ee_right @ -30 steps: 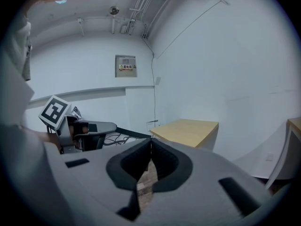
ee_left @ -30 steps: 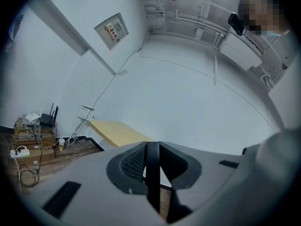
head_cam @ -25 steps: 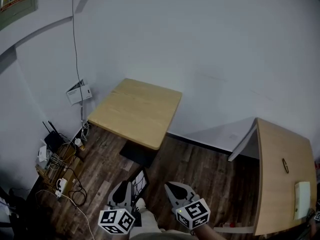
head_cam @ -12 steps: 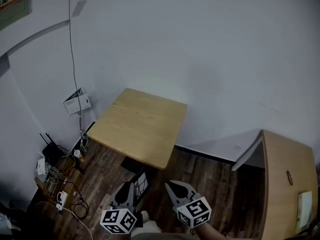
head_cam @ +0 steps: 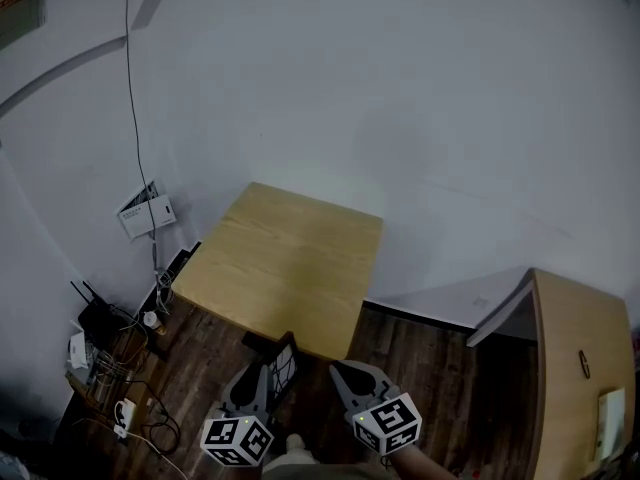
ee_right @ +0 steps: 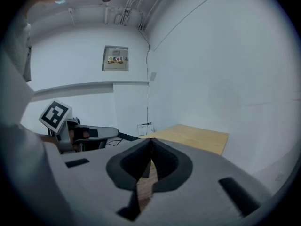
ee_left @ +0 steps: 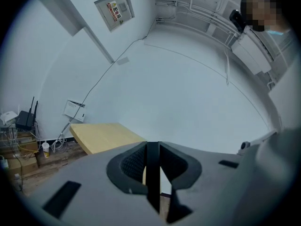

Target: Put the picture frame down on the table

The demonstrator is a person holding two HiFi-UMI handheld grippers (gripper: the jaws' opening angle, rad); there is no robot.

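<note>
- While the thin, dark-edged picture frame [head_cam: 284,364] hangs clamped edge-on in the left gripper [head_cam: 258,386], at six o'clock of the head view and short of the tabletop, the carry looks to be the step in hand.
- Next, probably: reach toward twelve o'clock over the light wooden square table [head_cam: 285,258], lower the frame, then let go.
- The right gripper [head_cam: 344,376] has its jaws together on nothing.
- The frame's face is mostly hidden, and its lower part is cut off.
</note>
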